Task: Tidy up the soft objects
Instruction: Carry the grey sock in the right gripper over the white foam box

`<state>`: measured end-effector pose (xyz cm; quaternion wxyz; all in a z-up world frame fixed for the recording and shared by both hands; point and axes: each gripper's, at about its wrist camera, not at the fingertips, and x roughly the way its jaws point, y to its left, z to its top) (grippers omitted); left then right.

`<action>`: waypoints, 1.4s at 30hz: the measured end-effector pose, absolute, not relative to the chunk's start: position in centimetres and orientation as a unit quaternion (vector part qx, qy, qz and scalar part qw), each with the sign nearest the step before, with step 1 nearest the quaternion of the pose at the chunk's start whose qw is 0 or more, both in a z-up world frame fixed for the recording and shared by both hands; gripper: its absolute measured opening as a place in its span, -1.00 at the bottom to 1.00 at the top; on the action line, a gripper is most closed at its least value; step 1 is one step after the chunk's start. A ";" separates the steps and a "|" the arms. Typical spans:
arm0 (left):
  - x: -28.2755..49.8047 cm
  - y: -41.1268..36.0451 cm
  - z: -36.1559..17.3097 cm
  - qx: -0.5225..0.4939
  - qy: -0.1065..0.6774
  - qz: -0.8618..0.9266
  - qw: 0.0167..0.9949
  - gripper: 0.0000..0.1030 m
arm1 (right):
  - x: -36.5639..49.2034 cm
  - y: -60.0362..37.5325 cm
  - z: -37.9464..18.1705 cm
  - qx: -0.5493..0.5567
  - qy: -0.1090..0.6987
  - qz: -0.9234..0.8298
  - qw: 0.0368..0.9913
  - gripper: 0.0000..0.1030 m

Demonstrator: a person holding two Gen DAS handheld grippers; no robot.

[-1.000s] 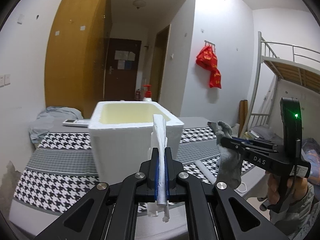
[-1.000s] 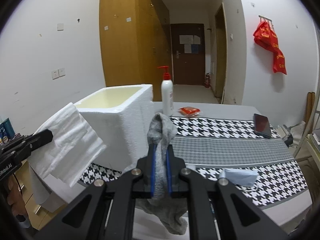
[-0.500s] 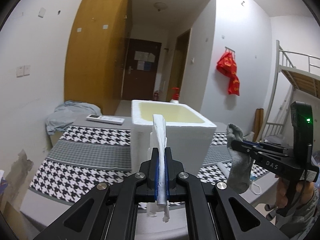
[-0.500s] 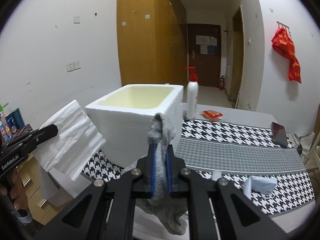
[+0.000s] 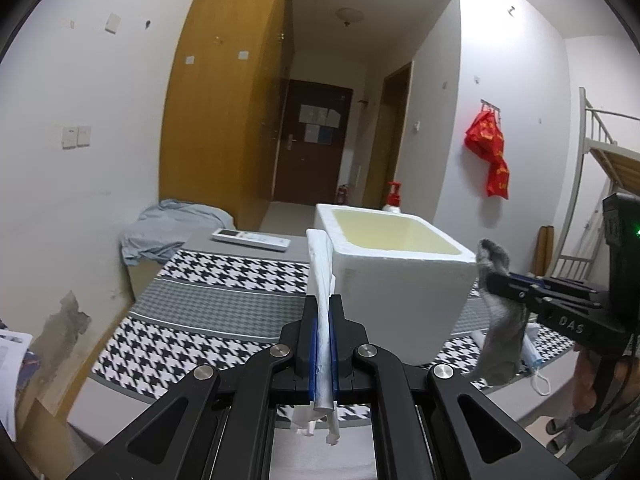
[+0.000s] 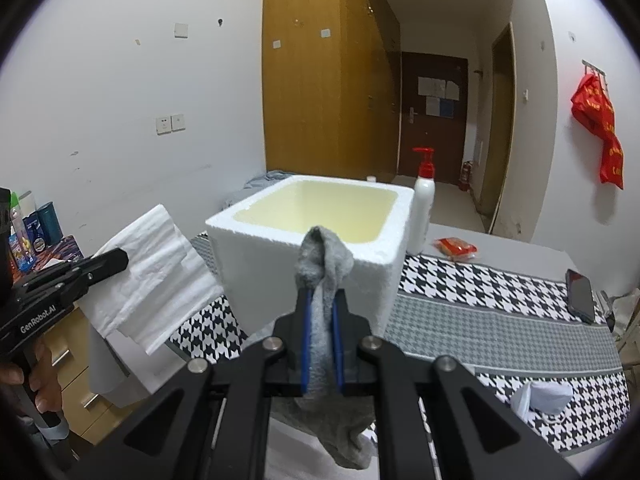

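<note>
My left gripper [image 5: 323, 312] is shut on a folded white paper towel [image 5: 320, 276], which stands up between the pads; from the right wrist view the same towel [image 6: 148, 272] hangs broad and flat from the left gripper [image 6: 116, 260]. My right gripper [image 6: 320, 304] is shut on a grey sock [image 6: 324, 256] whose toe droops below the jaws; in the left wrist view the sock [image 5: 500, 312] dangles from the right gripper [image 5: 500, 280]. An open white foam box [image 5: 400, 280] [image 6: 316, 248] stands on the houndstooth-covered table [image 5: 224, 304], just beyond both grippers. The box's pale yellow inside looks bare.
A white remote [image 5: 251, 239] and a crumpled blue-grey cloth [image 5: 172, 228] lie at the table's far left. A red-pump lotion bottle [image 6: 423, 204], an orange packet [image 6: 456, 247], a dark phone [image 6: 580, 290] and a blue face mask [image 6: 544, 396] lie on the table's right side.
Both grippers have swung sideways with their loads. In the left wrist view the box shifted from centre to the right; in the right wrist view it moved from left to centre.
</note>
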<state>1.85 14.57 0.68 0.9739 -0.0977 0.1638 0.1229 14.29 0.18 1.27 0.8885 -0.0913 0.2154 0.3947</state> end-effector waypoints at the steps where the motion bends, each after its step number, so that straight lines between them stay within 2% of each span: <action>1: 1.8 14.8 0.7 -0.099 0.163 0.126 0.974 -0.91 | 14.3 0.3 1.4 -0.092 0.214 0.395 0.889 -0.76; 12: 1.9 16.1 1.0 -0.100 0.155 0.140 0.973 -0.91 | 14.2 1.2 2.9 -0.097 0.203 0.397 0.890 -0.76; 42: 3.0 18.1 1.2 -0.102 0.144 0.152 0.972 -0.91 | 18.3 5.3 11.5 -0.094 0.144 0.377 0.910 -0.77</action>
